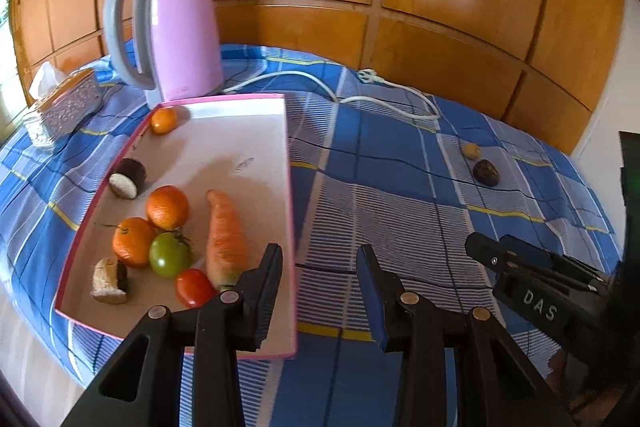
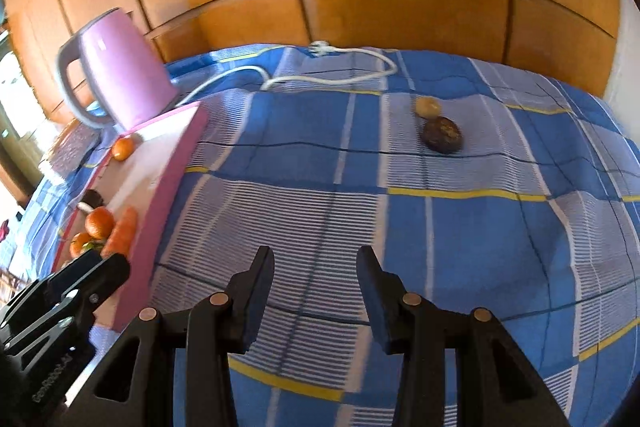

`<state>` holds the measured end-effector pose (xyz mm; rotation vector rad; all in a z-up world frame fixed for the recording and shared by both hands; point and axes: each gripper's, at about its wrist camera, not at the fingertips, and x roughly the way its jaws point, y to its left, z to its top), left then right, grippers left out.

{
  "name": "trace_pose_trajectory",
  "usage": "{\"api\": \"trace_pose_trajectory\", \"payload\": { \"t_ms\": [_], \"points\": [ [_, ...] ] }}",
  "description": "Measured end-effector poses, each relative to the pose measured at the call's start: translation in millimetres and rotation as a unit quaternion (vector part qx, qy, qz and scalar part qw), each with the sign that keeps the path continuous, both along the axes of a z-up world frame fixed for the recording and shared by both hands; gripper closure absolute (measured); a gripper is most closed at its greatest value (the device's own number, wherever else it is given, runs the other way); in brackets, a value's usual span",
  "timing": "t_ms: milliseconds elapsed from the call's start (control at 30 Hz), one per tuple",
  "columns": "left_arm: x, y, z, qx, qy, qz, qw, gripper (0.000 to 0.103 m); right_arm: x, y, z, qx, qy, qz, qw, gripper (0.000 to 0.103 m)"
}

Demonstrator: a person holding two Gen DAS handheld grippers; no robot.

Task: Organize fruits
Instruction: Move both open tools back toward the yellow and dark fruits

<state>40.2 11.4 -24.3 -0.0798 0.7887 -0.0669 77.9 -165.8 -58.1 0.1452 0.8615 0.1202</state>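
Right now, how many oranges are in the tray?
3. One orange sits alone in the far corner near the kettle; two touch each other mid-tray, one beside the carrot, the other against the green tomato. None seems hidden.

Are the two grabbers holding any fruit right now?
No. The left gripper and the right gripper both have their fingers apart with only the blue checked cloth showing between them, so nothing is held.

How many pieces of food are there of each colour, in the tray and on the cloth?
Orange: 4 (three oranges, one carrot)
Green: 1 tomato
Red: 1 tomato
Dark with white cut: 2 pieces
Yellow: 1 fruit
Dark brown: 1 fruit
Total: 10
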Motion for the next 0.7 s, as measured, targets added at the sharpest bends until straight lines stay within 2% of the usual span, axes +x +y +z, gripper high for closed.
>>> {"api": "trace_pose_trajectory", "payload": {
  "t_ms": [367, 700],
  "points": [
    [13.3, -28.7, -4.5, 0.008, 0.006, -0.033, 0.9994, 0.064, 7.4, -58.3, -12.8, 0.004, 0.012, -0.071, 0.997, 0.06],
    [38.0, -53.8, -6.1, 0.015, 0.008, -0.053, 0.9985, 0.064, 23.1, -79.3, -17.9, -0.001, 0.021, -0.084, 0.996, 0.06]
  ]
}}
